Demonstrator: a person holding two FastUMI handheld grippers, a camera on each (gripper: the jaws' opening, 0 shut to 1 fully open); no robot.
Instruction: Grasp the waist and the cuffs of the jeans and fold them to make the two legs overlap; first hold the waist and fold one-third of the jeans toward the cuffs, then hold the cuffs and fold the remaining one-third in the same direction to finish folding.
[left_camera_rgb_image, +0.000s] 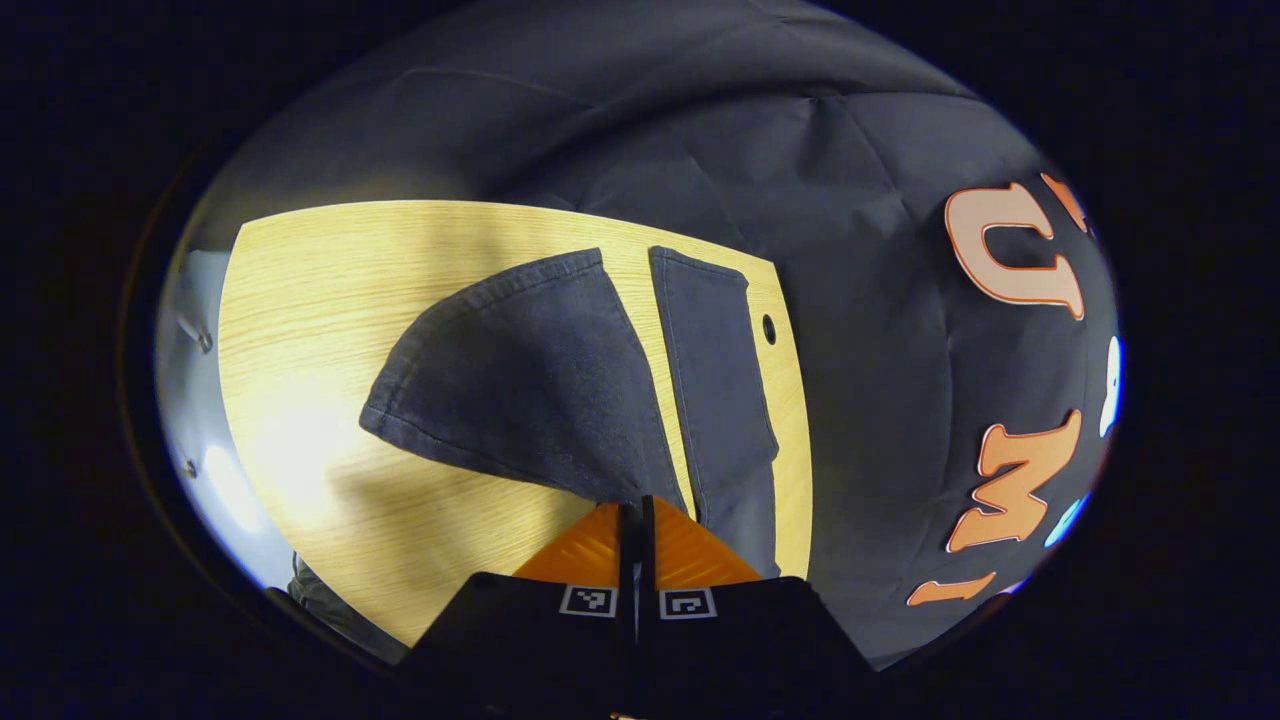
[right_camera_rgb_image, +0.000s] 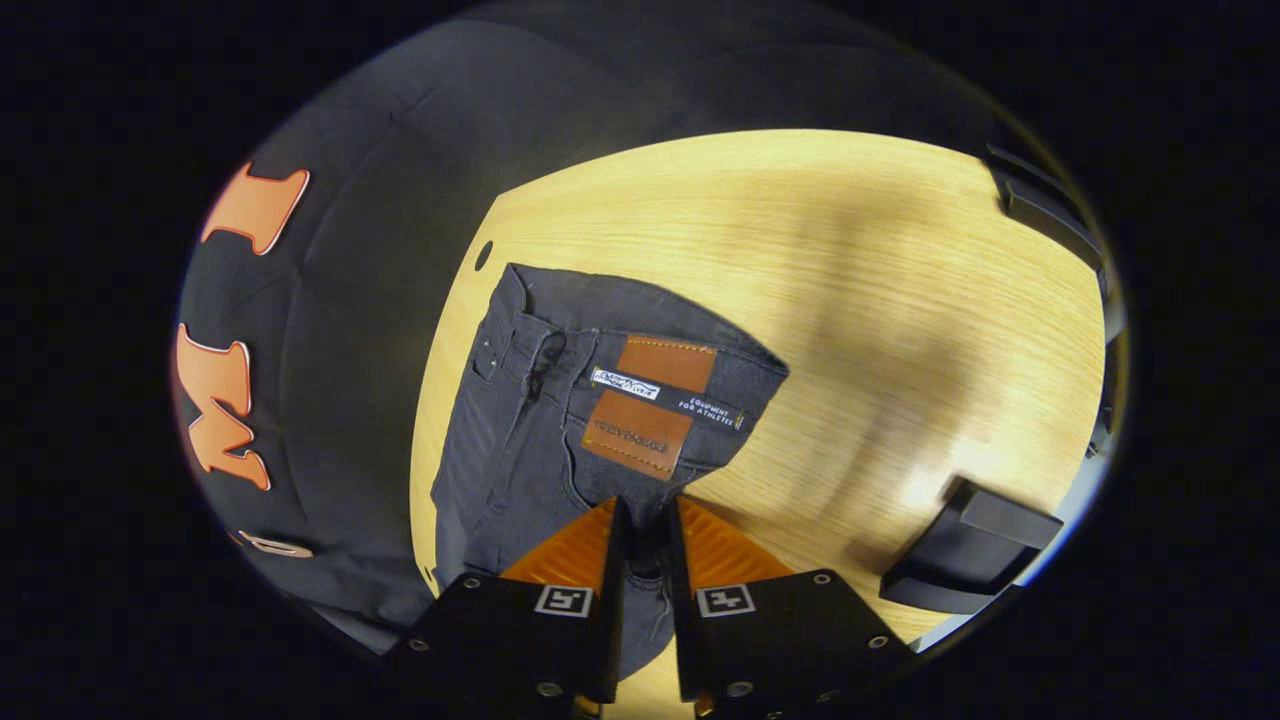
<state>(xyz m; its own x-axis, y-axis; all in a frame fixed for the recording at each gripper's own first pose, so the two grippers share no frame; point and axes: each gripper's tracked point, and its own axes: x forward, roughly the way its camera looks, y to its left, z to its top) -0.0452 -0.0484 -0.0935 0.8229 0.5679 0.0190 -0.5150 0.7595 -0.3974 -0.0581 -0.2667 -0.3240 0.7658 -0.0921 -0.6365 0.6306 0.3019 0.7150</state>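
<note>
The jeans (left_camera_rgb_image: 540, 390) lie on the wooden bench (left_camera_rgb_image: 300, 330), and the first fold, bringing one leg over the other, looks to be under way rather than done. In the left gripper view one leg is lifted and swung up off the bench, its hemmed cuff (left_camera_rgb_image: 470, 300) fanning out, while the other leg (left_camera_rgb_image: 715, 400) lies flat beside it. In the right gripper view the waist (right_camera_rgb_image: 640, 400), with its leather patch, is raised and partly turned over. Both thirds-folds are left to do. The left claw (left_camera_rgb_image: 635, 515) has its fingers almost together, pinching the denim of the lifted leg where it narrows. The right claw (right_camera_rgb_image: 642, 530) is clamped on the waist fabric just below the patch, with a narrow gap taken up by cloth.
</note>
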